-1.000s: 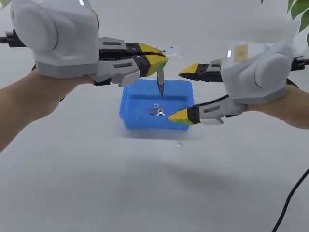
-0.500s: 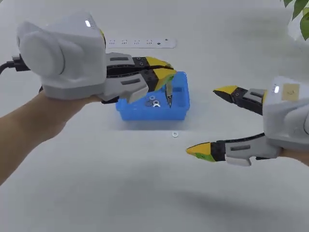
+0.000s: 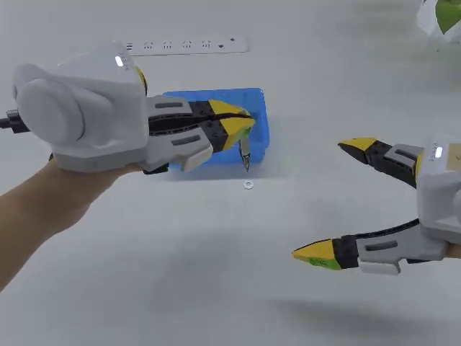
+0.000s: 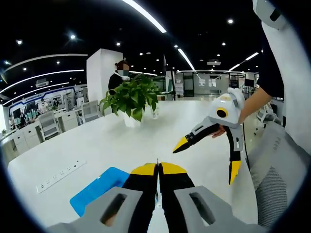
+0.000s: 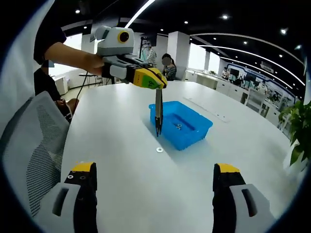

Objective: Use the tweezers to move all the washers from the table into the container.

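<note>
Tweezers point(image 3: 245, 157) are clamped in the closed left gripper point(image 3: 241, 126), pointed down near a washer point(image 3: 248, 185) below its tips; the right gripper point(image 3: 329, 200) is held wide apart.

The container point(image 3: 257, 108) sits on the counter point(image 3: 180, 274) toward the far side. A power strip point(image 3: 180, 45) lies behind it, and a plant point(image 3: 441, 16) is way off at the far right corner. One loose washer point(image 3: 248, 185) lies on the counter just in front of the container's right front corner, not touching it. A few more washers point(image 5: 179, 127) lie inside the container. The tweezers point(image 3: 244, 155) hang point-down from the left hand-held gripper point(image 3: 243, 128), with their tips just behind the loose washer and in front of the container wall. The right hand-held gripper point(image 3: 329, 200) is off to the right, nearer the person and well apart from the container.
</note>
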`<state>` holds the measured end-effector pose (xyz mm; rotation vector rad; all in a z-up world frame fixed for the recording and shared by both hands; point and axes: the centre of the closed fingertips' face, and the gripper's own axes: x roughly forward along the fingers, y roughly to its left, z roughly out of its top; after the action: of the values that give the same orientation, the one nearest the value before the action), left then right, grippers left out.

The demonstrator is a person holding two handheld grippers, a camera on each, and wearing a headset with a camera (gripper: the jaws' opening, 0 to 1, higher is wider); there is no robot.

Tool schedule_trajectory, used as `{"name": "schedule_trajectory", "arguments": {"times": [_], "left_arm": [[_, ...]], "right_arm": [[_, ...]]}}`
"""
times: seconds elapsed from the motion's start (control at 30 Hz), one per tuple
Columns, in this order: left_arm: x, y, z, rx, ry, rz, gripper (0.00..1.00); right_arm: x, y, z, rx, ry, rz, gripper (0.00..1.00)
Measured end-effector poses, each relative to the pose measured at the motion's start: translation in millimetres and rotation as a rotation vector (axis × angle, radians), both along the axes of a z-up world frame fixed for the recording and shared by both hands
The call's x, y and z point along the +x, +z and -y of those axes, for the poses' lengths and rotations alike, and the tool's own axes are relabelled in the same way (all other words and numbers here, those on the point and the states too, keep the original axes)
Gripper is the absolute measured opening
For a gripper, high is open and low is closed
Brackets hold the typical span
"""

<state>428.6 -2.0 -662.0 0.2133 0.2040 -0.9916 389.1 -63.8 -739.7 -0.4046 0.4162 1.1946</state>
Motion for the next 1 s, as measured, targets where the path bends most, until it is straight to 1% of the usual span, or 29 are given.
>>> {"name": "schedule_trajectory", "arguments": {"times": [0.07,0.17,0.27,0.4,0.53,0.67,0.83,0.9,1.0], "left_arm": [[-1.7,-9.0,2.3,0.015,-0.011,-0.009,0.05],[-3.5,-15.9,4.1,0.006,-0.02,-0.023,0.05],[-3.1,-23.4,3.8,0.006,-0.019,-0.037,0.05],[-2.5,-29.6,4.3,0.011,-0.027,-0.04,0.05],[0.3,-30.8,4.9,0.009,-0.031,-0.04,0.05],[3.6,-28.2,6.6,-0.008,-0.035,-0.033,0.05],[4.7,-32.2,7.3,0.0,-0.042,-0.037,0.05],[4.1,-33.3,7.8,-0.003,-0.046,-0.046,0.05],[4.1,-36.3,7.4,0.012,-0.048,-0.045,0.05]], "right_arm": [[-1.3,-2.6,0.2,-0.005,0.005,-0.005,1.0],[-3.7,-8.7,-0.2,-0.016,0.011,-0.019,1.0],[-5.6,-12.2,-0.6,-0.019,0.019,-0.03,1.0],[-7.3,-16.8,-1.7,-0.017,0.03,-0.049,1.0],[-7.5,-19.2,-2.2,-0.011,0.037,-0.068,1.0],[-6.7,-20.3,-2.0,-0.006,0.046,-0.078,1.0],[-7.5,-20.3,-3.9,-0.002,0.059,-0.085,1.0],[-7.4,-20.4,-4.6,-0.002,0.06,-0.087,1.0],[-7.8,-20.6,-5.1,0.005,0.06,-0.095,1.0]]}}
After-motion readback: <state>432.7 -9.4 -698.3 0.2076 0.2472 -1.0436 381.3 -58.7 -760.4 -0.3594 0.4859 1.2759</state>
